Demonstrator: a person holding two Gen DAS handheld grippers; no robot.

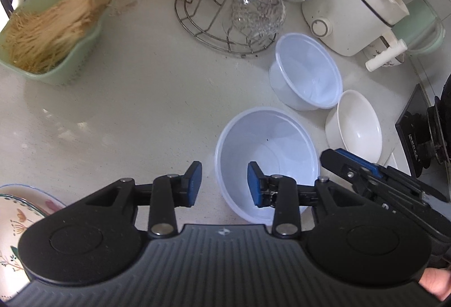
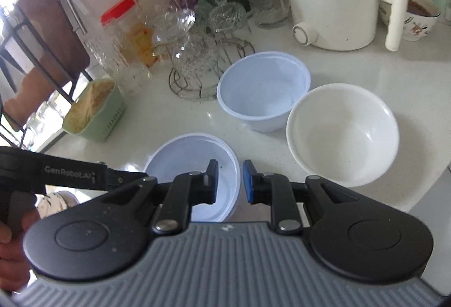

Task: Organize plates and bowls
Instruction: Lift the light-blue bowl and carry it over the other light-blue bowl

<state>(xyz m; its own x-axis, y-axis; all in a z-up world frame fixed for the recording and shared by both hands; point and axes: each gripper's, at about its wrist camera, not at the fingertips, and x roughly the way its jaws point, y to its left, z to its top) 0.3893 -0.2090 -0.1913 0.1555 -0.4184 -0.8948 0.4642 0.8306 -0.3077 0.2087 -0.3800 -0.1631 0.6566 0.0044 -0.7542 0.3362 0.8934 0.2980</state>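
The near plastic bowl is gripped at its rim by the right gripper: one pad is seen inside the wall and one outside, and the wall is squeezed between them. The left gripper is released; its jaws stand apart, with its right pad inside the same bowl and the left pad outside over the counter, touching nothing.

For the step in hand, probably the nesting of this bowl into the second plastic bowl, the thin wall should be held gently, because it looks soft and may be bent. The bowl should be lifted straight and kept level until it is above the other one.

The held bowl is pale blue-white, translucent, empty, with a rolled rim. The second one is seen ahead of the right gripper, and a white ceramic bowl is ahead and to its right, just beside it.
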